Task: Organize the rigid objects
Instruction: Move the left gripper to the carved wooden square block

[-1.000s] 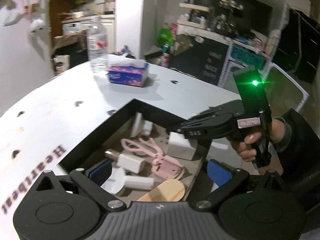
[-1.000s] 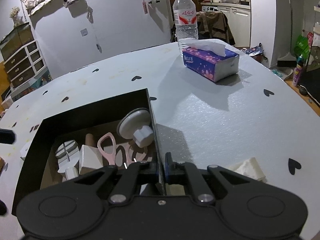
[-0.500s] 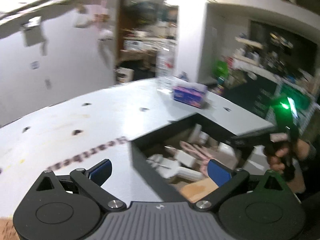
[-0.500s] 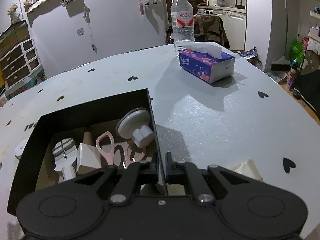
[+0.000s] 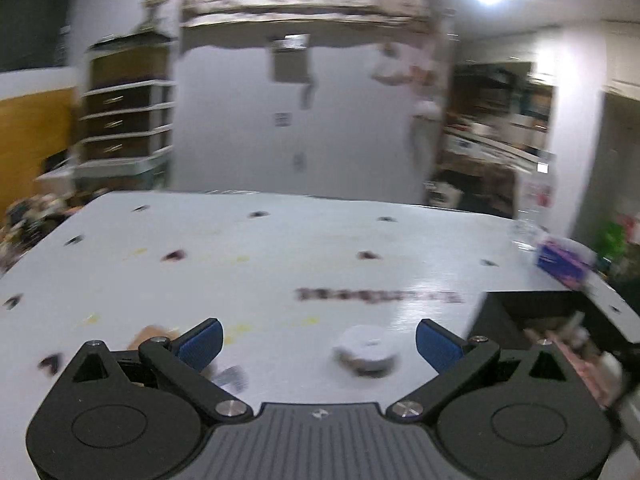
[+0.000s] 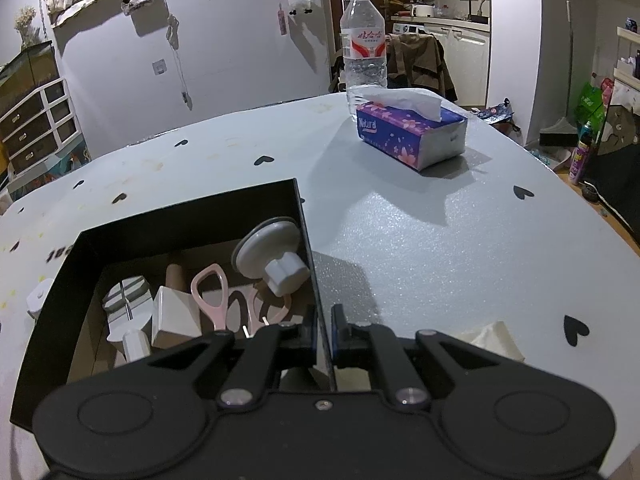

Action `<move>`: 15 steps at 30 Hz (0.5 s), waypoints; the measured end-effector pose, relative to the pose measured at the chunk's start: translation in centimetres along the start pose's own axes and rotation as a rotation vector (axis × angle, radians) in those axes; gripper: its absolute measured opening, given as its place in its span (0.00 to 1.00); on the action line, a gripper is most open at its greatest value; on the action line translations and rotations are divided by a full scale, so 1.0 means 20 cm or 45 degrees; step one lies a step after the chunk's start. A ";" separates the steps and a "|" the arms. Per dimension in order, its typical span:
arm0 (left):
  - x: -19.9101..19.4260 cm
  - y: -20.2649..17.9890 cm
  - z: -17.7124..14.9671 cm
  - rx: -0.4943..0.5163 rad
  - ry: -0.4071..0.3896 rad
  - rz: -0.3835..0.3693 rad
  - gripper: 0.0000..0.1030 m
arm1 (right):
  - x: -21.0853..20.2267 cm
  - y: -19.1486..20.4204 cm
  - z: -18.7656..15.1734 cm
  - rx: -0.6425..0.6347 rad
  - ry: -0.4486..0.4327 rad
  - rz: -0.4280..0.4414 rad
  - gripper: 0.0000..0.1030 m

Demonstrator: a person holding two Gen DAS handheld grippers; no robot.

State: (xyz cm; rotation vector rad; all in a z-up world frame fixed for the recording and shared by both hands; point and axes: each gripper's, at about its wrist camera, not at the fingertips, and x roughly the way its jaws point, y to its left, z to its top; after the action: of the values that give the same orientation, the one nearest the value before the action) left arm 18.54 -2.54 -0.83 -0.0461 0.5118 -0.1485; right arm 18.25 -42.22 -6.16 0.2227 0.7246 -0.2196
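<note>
Right wrist view shows my right gripper (image 6: 323, 330) with its fingers clamped on the near right wall of the black box (image 6: 188, 216), the thin wall pinched between the two pads. Inside the box lie pink scissors (image 6: 212, 300), a white suction-cup hook (image 6: 276, 260) leaning against the right wall, a white wedge-shaped block (image 6: 172, 316), a pale wooden piece (image 6: 176, 276) and a white round part with a pin (image 6: 126, 300). Far on the bench (image 6: 420, 240), a purple tissue box (image 6: 412, 134) sits just in front of a clear water bottle (image 6: 364, 44), and a crumpled white scrap (image 6: 492, 340) lies near my right side. Over on the left wrist view, which is blurred, my left gripper (image 5: 318, 340) has its blue-padded fingers (image 5: 202, 340) spread wide with nothing between them, above the bench to the left of the box. A small white round disc (image 5: 368, 350) rests on the bench just ahead, nearer the right finger, and a brownish object (image 5: 150, 334) sits partly hidden behind the left finger; I cannot tell what it is.
</note>
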 end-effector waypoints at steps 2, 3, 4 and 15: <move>-0.01 0.05 -0.02 -0.038 -0.006 0.069 1.00 | 0.00 0.00 0.00 0.003 -0.002 0.002 0.07; 0.00 0.07 -0.03 -0.048 -0.011 0.100 1.00 | 0.00 0.00 0.00 0.003 -0.003 0.002 0.07; 0.00 0.09 -0.04 -0.052 -0.015 0.131 1.00 | 0.00 0.00 0.00 0.004 -0.003 0.003 0.07; 0.13 0.31 -0.03 0.006 0.030 0.209 1.00 | 0.00 -0.01 0.00 0.011 -0.003 0.012 0.07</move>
State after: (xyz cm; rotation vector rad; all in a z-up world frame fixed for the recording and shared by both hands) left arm 21.33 3.17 -3.10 0.0026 0.5365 0.0101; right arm 18.17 -42.42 -6.22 0.2337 0.7205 -0.2140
